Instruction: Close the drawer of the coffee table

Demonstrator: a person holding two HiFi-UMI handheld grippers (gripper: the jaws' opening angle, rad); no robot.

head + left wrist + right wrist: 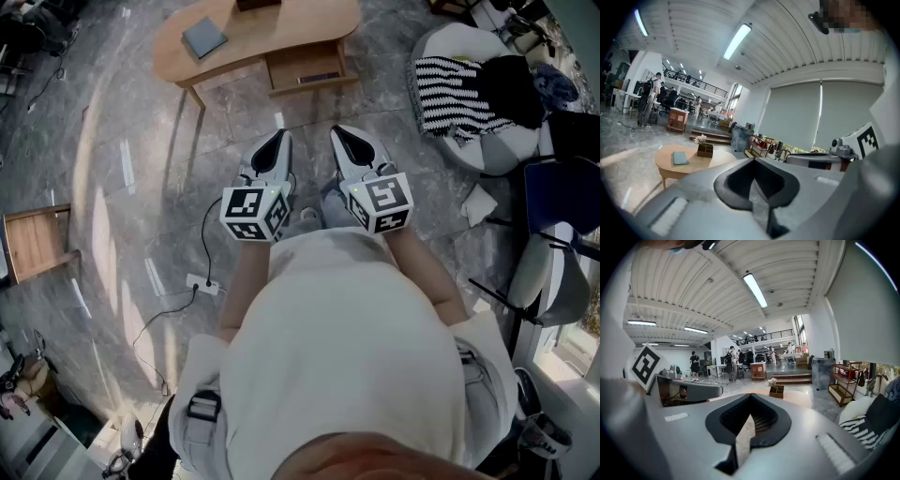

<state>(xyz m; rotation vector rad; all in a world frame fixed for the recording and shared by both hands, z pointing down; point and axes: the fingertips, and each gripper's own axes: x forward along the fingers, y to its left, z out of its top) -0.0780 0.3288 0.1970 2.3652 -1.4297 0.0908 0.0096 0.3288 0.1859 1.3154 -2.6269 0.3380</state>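
Ahead of you: wooden coffee table (309, 23) on the grey marble floor (141, 141), drawer (305, 67) pulled out. On top: blue-grey book (203, 37) and small flower box (705, 150). Also on the floor: power strip (204, 284), white beanbag (455, 42), wooden box (37, 239).

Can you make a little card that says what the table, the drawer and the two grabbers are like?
coffee table: wooden, across the floor from the person
drawer: pulled out, not closed yet
book: lying on the tabletop
left gripper: shut, empty, not touching the table
right gripper: shut, empty, beside the left one
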